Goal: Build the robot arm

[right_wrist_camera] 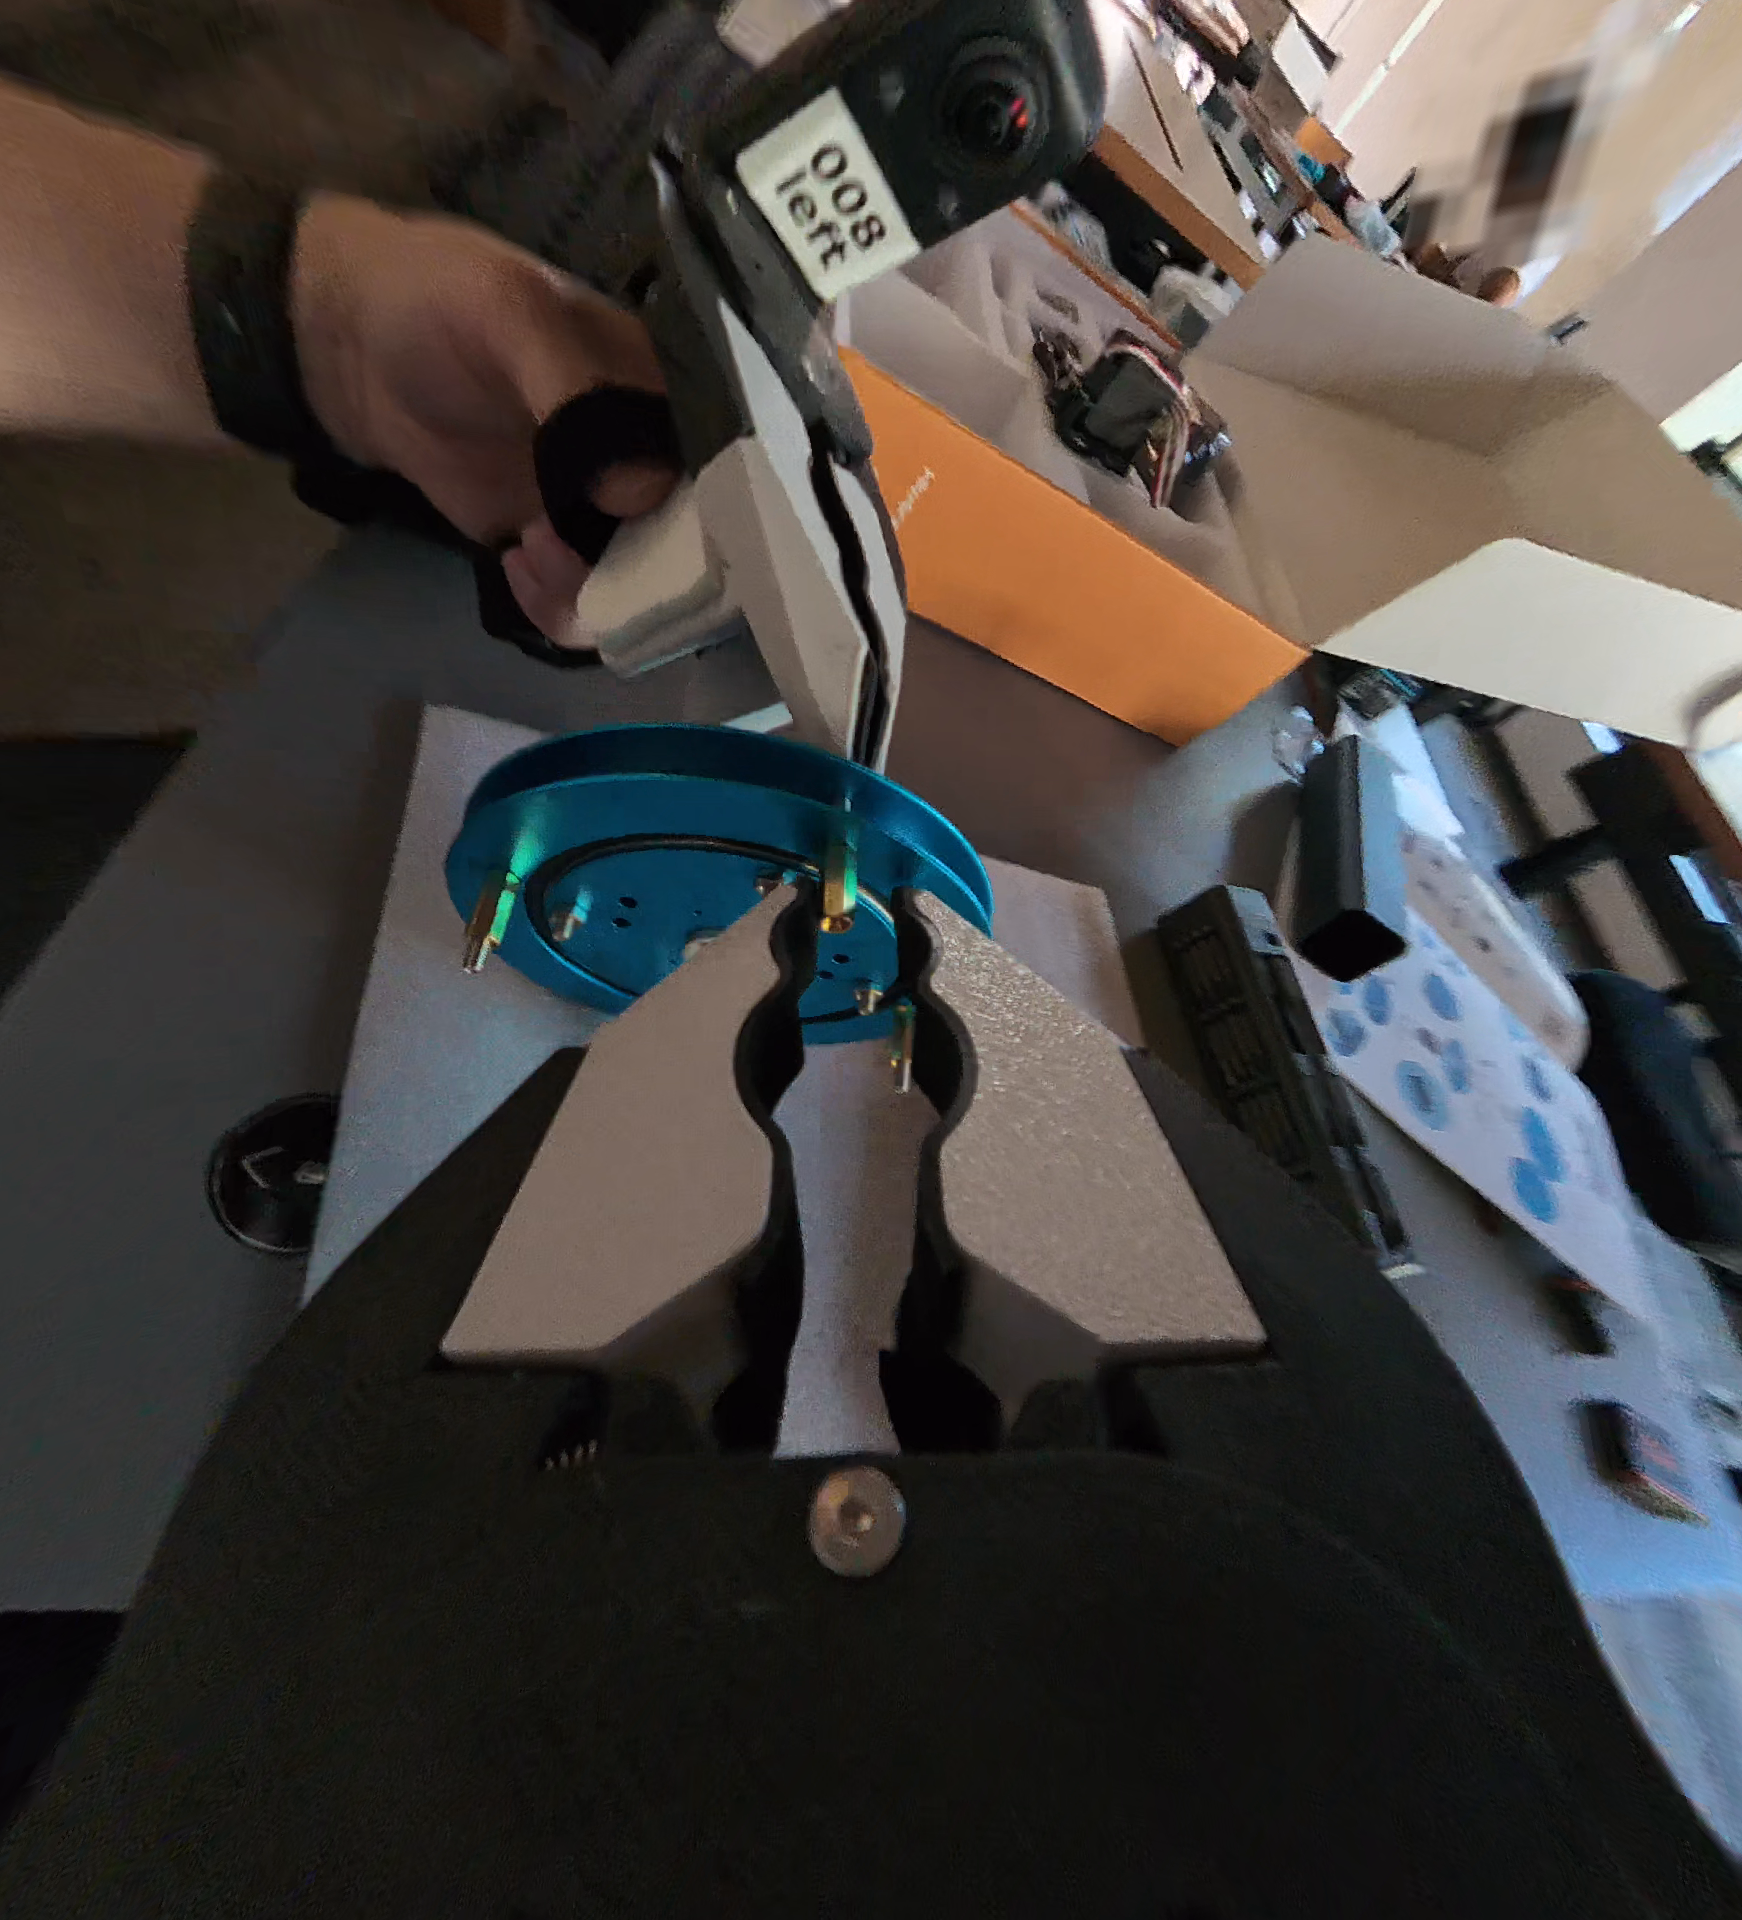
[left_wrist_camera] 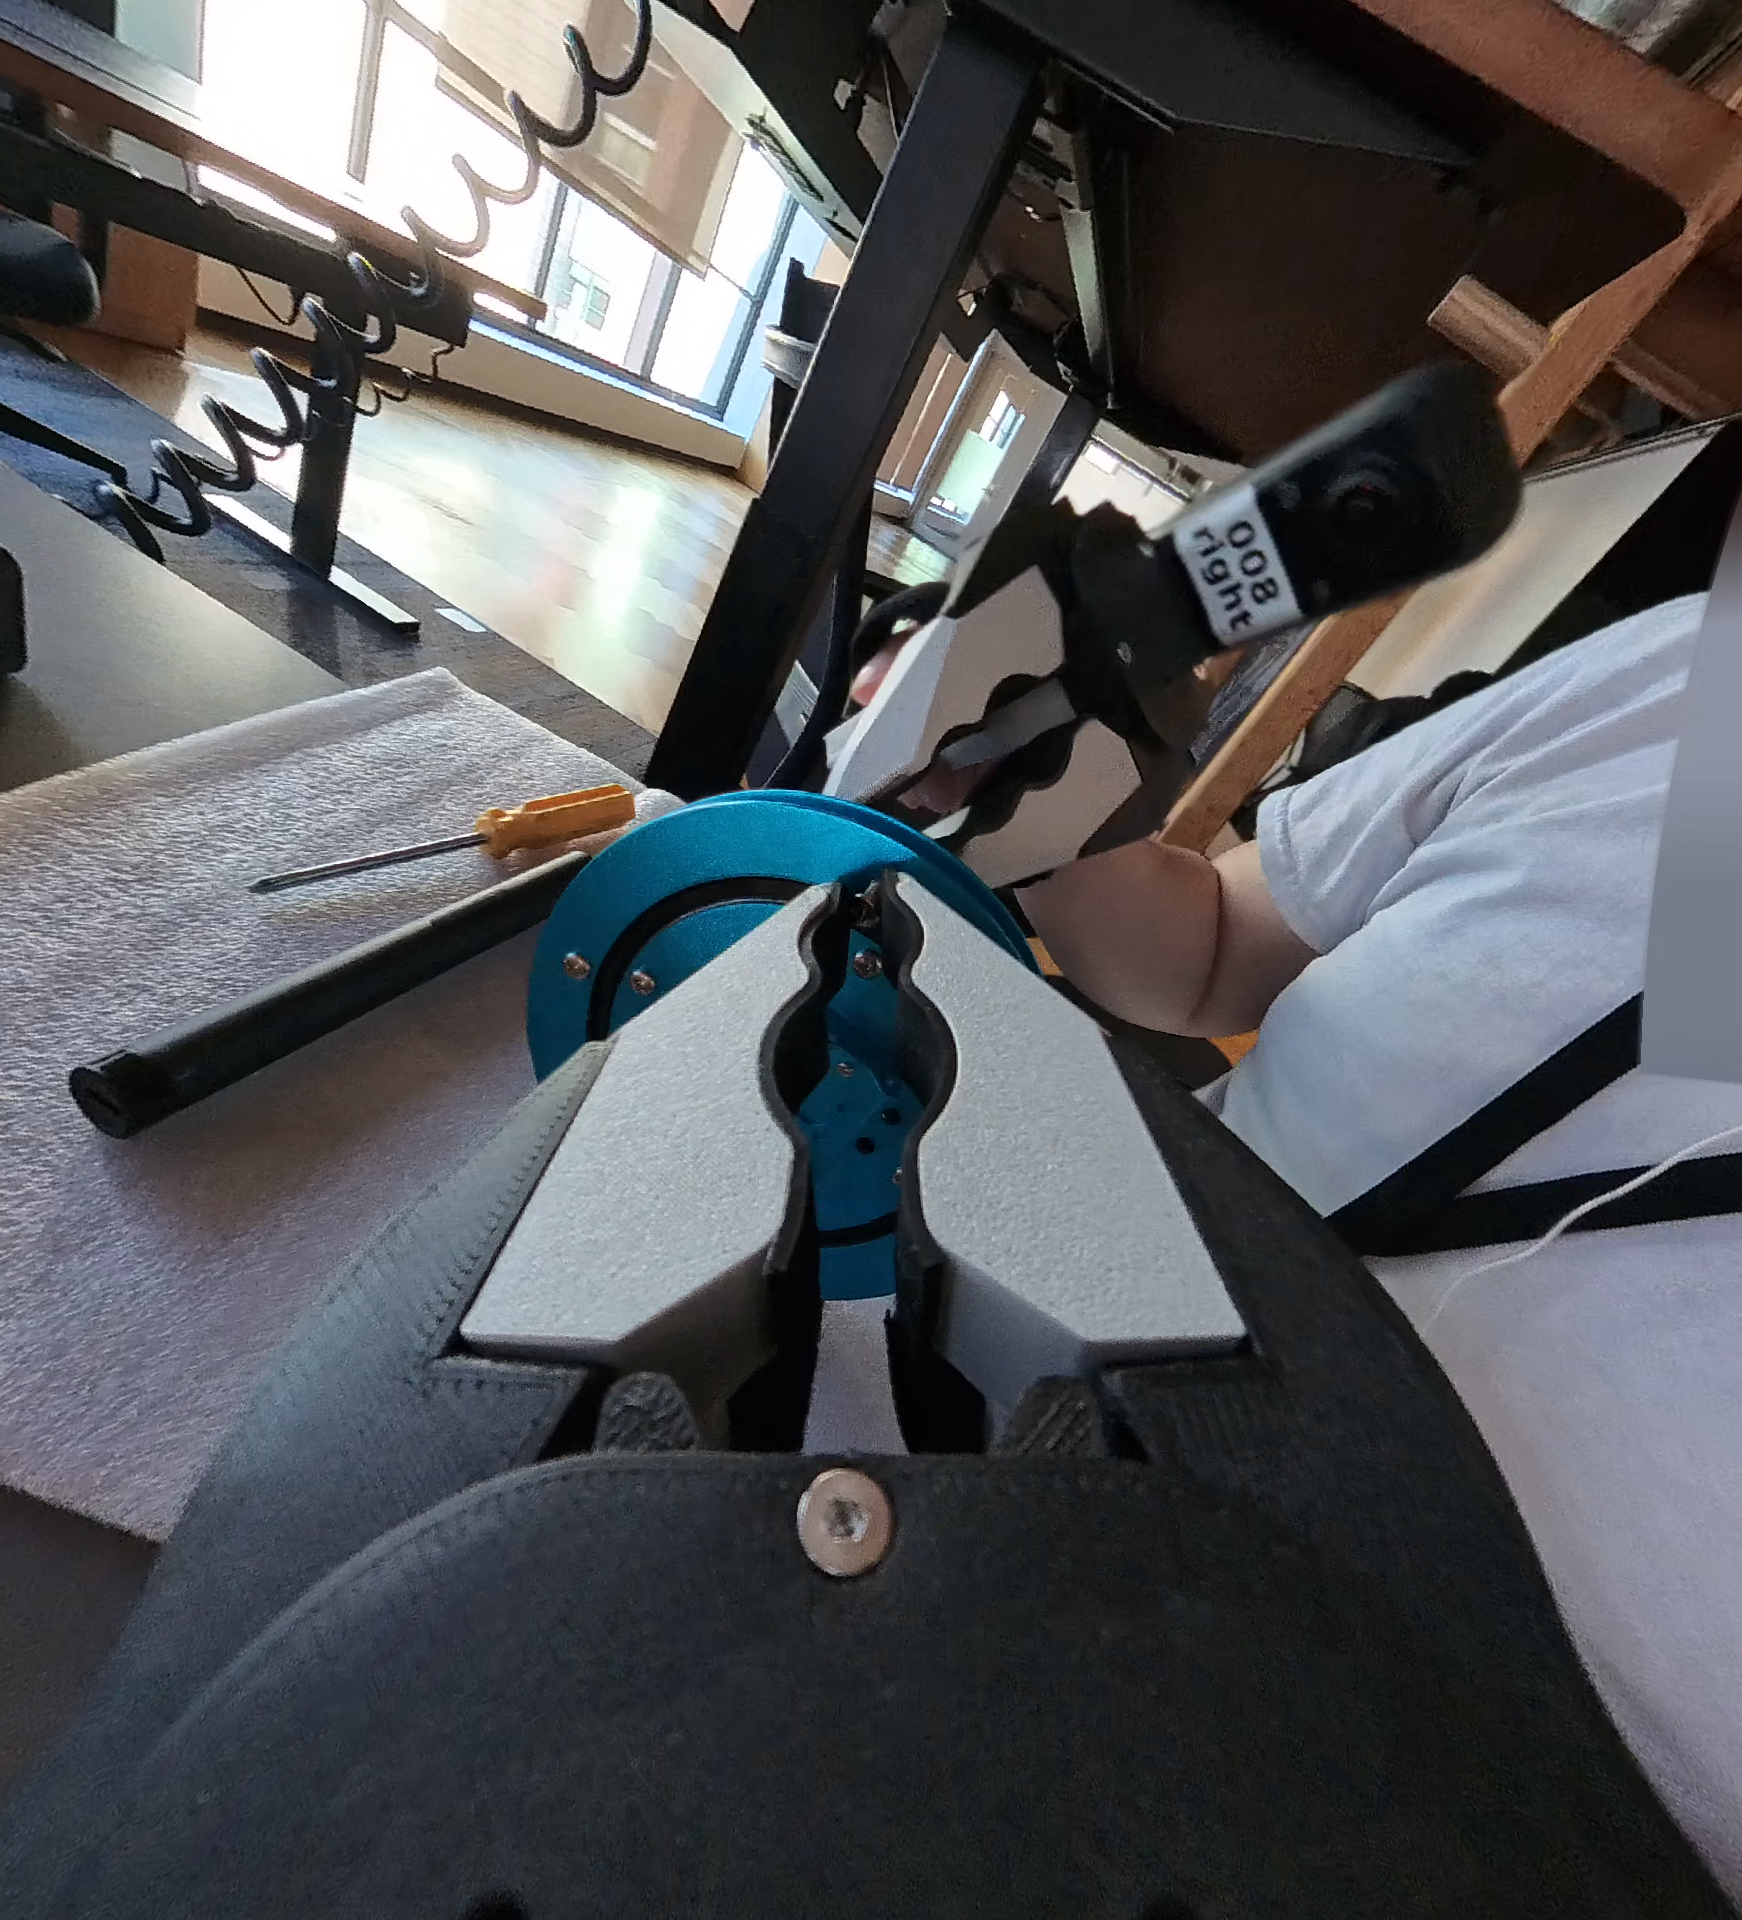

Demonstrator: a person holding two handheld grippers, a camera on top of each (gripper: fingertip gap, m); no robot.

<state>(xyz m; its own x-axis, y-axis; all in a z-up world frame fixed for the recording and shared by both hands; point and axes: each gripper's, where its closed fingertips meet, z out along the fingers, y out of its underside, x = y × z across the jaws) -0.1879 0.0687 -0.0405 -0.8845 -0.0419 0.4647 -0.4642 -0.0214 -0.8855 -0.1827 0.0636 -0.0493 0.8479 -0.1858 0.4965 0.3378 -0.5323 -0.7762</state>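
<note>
A blue metal disc point(left_wrist_camera: 576, 935) with two flanges stands tilted on a white foam sheet point(left_wrist_camera: 119, 1143). My left gripper point(left_wrist_camera: 862, 896) is shut on a small screw on the disc's face near its upper rim. In the right wrist view it point(right_wrist_camera: 869, 743) comes down from above onto the far side of the disc point(right_wrist_camera: 555, 821). Brass standoffs stick out of the near face. My right gripper point(right_wrist_camera: 846, 896) is open, with one standoff point(right_wrist_camera: 834, 868) between its fingertips. It also shows in the left wrist view point(left_wrist_camera: 898, 805), behind the disc.
A yellow-handled screwdriver point(left_wrist_camera: 555, 816) and a black rod point(left_wrist_camera: 327, 997) lie on the foam left of the disc. An open orange box point(right_wrist_camera: 1033, 582), a black ribbed block point(right_wrist_camera: 1251, 1039), a black rectangular tube point(right_wrist_camera: 1340, 862) and a blue-dotted sheet point(right_wrist_camera: 1469, 1091) sit to the right. A person's arm point(left_wrist_camera: 1158, 935) is close. The tips of both grippers are at nearly the same place.
</note>
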